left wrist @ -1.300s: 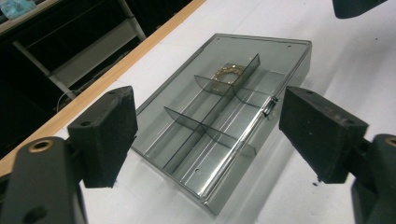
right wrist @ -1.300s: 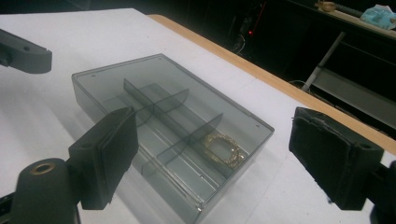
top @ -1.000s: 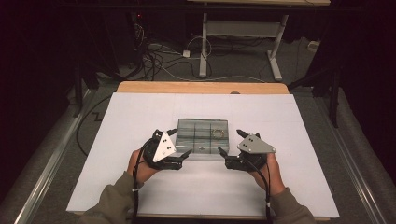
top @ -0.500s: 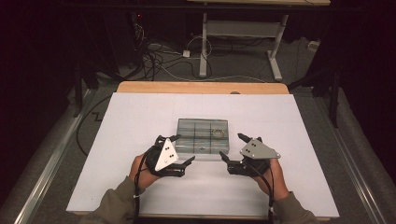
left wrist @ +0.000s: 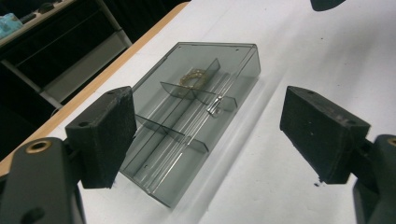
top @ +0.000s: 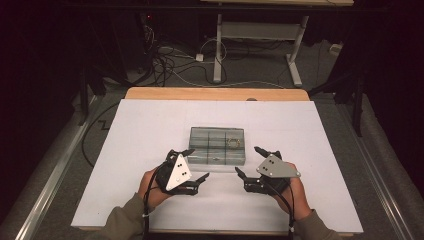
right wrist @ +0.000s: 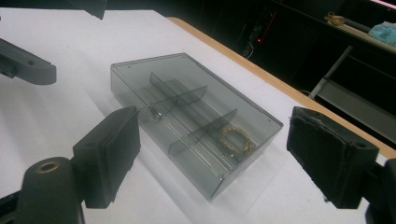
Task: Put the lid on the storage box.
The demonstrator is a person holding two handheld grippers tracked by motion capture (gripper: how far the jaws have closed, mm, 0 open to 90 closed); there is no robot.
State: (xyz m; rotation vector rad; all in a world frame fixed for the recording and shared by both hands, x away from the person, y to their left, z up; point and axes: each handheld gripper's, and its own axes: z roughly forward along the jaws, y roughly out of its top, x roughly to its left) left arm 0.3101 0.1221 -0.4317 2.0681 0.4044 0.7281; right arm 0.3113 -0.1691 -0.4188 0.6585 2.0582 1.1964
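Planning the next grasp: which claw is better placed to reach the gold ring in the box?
Right, probably. The gold ring lies in the smoky clear plastic compartment box, in its far right cell. The right claw is open beside that end; the left claw sits at the opposite end.

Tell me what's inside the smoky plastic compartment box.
Through the closed box, a gold ring-shaped piece lies in one end compartment, and a small metal piece sits near the middle divider. The other compartments look empty, though the tinted lid dulls detail.

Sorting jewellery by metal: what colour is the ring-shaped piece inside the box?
Gold bracelet, clearest in the right gripper view.
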